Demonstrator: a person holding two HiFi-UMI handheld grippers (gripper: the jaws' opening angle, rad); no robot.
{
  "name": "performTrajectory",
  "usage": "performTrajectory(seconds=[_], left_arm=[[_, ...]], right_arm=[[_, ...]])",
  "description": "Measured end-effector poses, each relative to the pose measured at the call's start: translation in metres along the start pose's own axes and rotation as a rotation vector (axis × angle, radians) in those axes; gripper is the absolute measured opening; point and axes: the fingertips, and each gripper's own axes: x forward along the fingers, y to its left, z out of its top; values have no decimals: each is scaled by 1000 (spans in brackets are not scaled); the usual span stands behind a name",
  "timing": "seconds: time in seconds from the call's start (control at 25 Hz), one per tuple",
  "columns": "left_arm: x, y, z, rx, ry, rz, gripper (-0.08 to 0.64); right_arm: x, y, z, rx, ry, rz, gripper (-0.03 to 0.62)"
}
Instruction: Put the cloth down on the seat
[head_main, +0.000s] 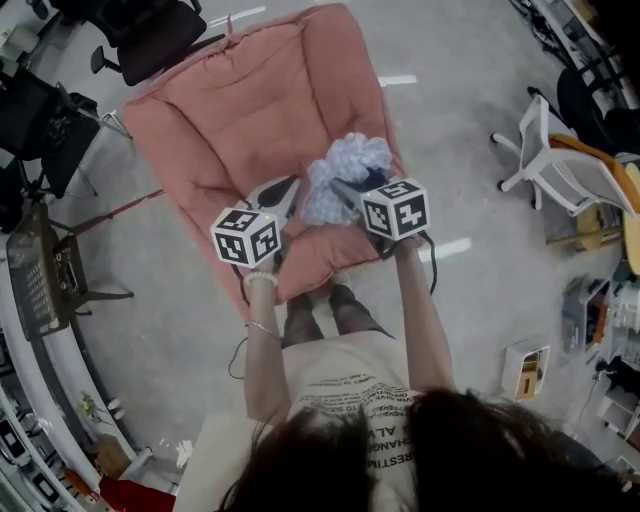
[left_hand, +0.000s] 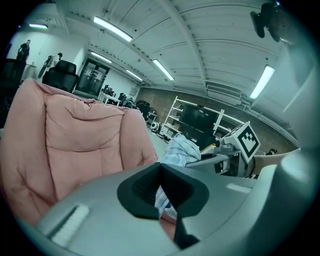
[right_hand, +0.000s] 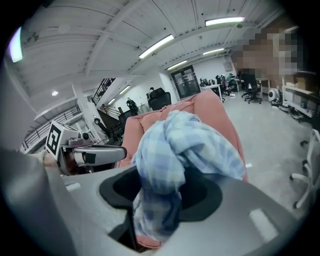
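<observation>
A light blue checked cloth (head_main: 345, 175) hangs bunched over the front of the pink padded seat (head_main: 250, 110). My right gripper (head_main: 347, 192) is shut on the cloth; in the right gripper view the cloth (right_hand: 175, 150) spills up and over between the jaws and hides the right gripper's (right_hand: 160, 180) tips. My left gripper (head_main: 291, 184) sits just left of the cloth, above the seat's front. Its jaws meet at the tips with nothing held. In the left gripper view, the left gripper (left_hand: 160, 167) looks toward the seat's backrest (left_hand: 85, 145), with the cloth (left_hand: 182, 150) to the right.
A black office chair (head_main: 150, 35) stands behind the seat, and a white one (head_main: 560, 165) is off to the right. A desk with equipment (head_main: 40, 270) runs along the left. The person's feet (head_main: 330, 305) are at the seat's front edge on grey floor.
</observation>
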Motion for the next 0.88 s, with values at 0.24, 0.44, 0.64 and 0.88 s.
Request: performTrajectory(seconds=[0.24, 0.44, 0.64, 0.88], left_arm=[[10, 23, -14, -38, 19, 6, -1], [19, 41, -28, -62, 52, -4, 0], [29, 56, -35, -80, 63, -15, -1], [43, 70, -57, -80, 111, -33, 0]], right_arm=[[34, -5, -10, -5, 49, 24, 215], [57, -8, -19, -11, 81, 39, 215], [78, -17, -32, -21, 122, 40, 216], [104, -28, -45, -33, 150, 63, 216]])
